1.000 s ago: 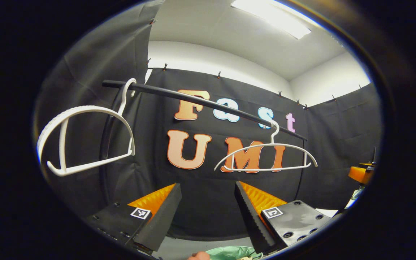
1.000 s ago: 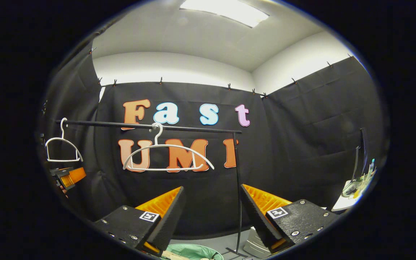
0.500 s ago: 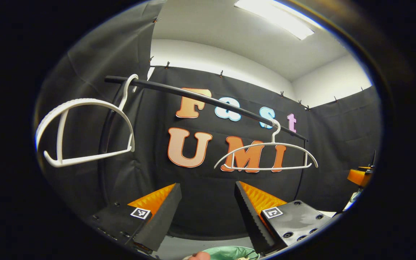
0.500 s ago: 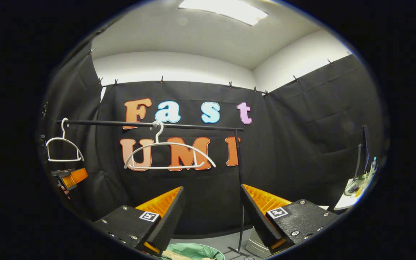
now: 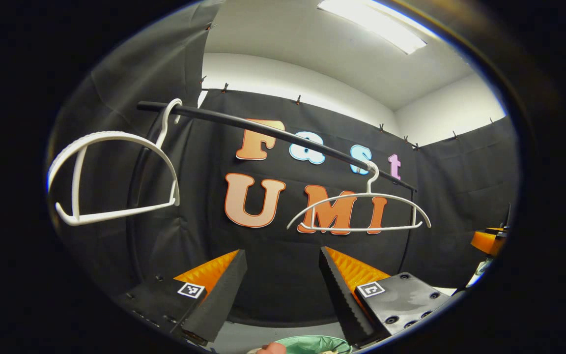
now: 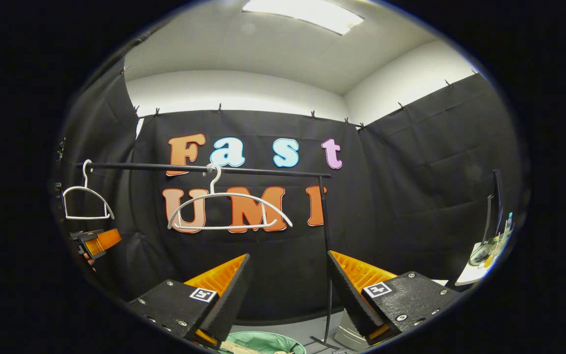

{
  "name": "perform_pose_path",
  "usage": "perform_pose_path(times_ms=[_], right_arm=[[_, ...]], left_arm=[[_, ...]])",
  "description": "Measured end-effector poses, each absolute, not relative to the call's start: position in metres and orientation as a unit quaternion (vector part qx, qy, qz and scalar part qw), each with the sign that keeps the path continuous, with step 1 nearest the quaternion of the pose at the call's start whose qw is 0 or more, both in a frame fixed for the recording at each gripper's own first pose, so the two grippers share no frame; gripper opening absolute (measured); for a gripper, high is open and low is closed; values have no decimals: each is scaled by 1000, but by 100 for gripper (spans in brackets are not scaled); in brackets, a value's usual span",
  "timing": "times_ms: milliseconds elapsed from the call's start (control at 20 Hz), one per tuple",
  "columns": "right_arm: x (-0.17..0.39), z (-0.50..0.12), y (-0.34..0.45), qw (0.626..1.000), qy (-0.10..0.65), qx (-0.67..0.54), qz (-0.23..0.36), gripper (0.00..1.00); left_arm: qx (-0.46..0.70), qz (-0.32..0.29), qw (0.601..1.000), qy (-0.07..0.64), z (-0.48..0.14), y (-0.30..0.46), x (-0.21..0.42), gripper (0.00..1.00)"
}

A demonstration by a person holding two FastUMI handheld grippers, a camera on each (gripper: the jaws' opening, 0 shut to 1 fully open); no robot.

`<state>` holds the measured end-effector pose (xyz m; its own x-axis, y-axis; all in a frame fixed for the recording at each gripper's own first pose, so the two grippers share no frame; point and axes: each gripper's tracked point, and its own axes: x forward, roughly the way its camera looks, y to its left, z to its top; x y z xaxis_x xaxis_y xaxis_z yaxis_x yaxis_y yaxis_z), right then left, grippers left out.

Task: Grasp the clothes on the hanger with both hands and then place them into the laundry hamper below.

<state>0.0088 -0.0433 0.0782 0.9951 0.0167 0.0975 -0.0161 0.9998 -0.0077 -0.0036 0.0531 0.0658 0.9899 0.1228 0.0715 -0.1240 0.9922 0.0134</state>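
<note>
Clothes: a pale bit of fabric lies in the green laundry hamper at the bottom edge of the right gripper view, too little visible to tell its long axis or which way it points. Left tool jaws wide apart, nothing between the fingers, aimed at the booth's back wall. Right tool same: spread wide, holding nothing. Hamper rim also shows just below the left tool's fingers, with a fingertip of a person beside it. Above: black rail runs left-right, two bare white hangers hooked on it, well apart. Middle hanger hangs broadside, long axis along the rail. End hanger sits at the rail's left end, near the left tool seen from the right gripper view. In the left gripper view the end hanger is close and large, middle hanger farther along the rail
</note>
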Motion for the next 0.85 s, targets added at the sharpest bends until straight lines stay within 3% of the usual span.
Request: perform_pose_path(times_ms=[150,850], right_arm=[[14,74,-42,999,-45,-5,8,93],[20,57,-39,1000,-26,-10,4,93]], left_arm=[[8,61,997,-35,64,53,-2,100],[12,50,998,-29,58,48,4,97]])
